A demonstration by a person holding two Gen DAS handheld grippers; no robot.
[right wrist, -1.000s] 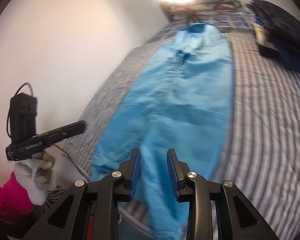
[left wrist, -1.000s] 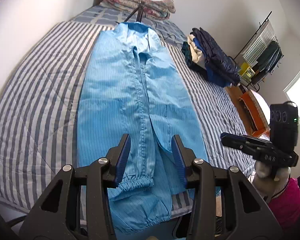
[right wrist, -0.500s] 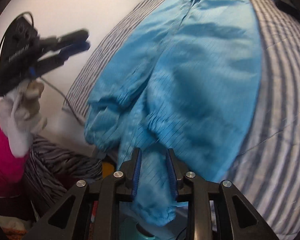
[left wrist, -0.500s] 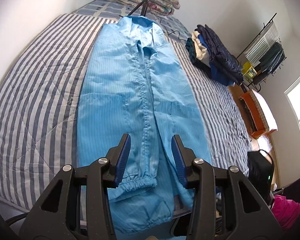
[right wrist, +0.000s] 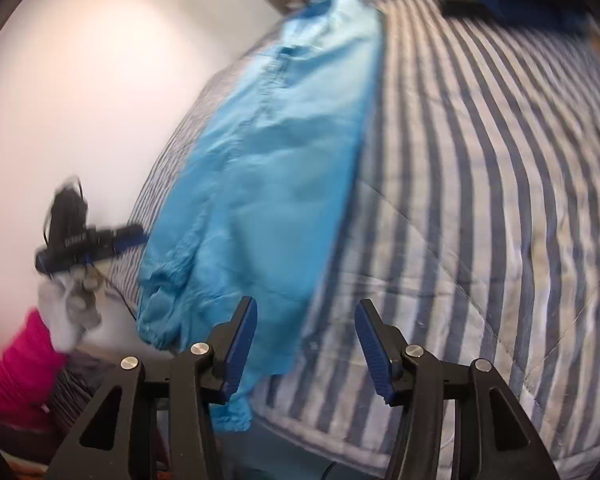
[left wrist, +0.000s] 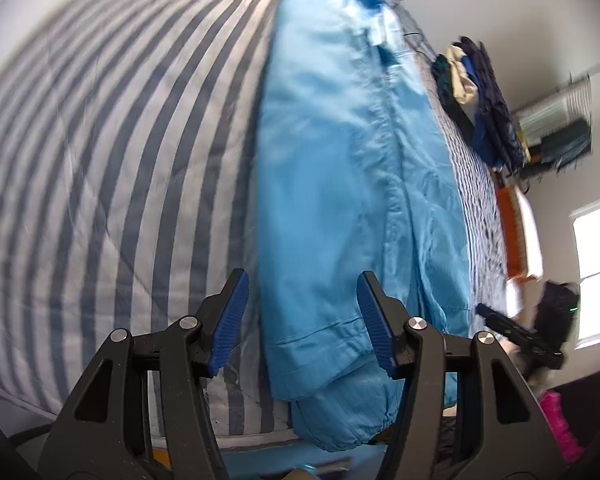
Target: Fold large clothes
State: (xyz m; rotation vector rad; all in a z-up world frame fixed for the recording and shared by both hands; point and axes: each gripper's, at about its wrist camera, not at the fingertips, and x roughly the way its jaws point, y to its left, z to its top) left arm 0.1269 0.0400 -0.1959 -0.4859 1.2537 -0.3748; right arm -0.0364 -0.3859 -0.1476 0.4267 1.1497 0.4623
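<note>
The striped bed (left wrist: pixel 100 168) carries a long light-blue garment (left wrist: pixel 340 168), laid lengthwise from the far edge to the near edge, where its gathered cuffs hang over. A pile of dark clothes (left wrist: pixel 484 100) sits along the bed's right edge. The left gripper (left wrist: pixel 302 322) hovers over the garment's near end, jaws spread and just opened wider, cloth below them but not pinched. The right gripper (right wrist: pixel 306 342) hangs above the garment's right hem at the near edge, jaws likewise spread after widening, gripping nothing.
</note>
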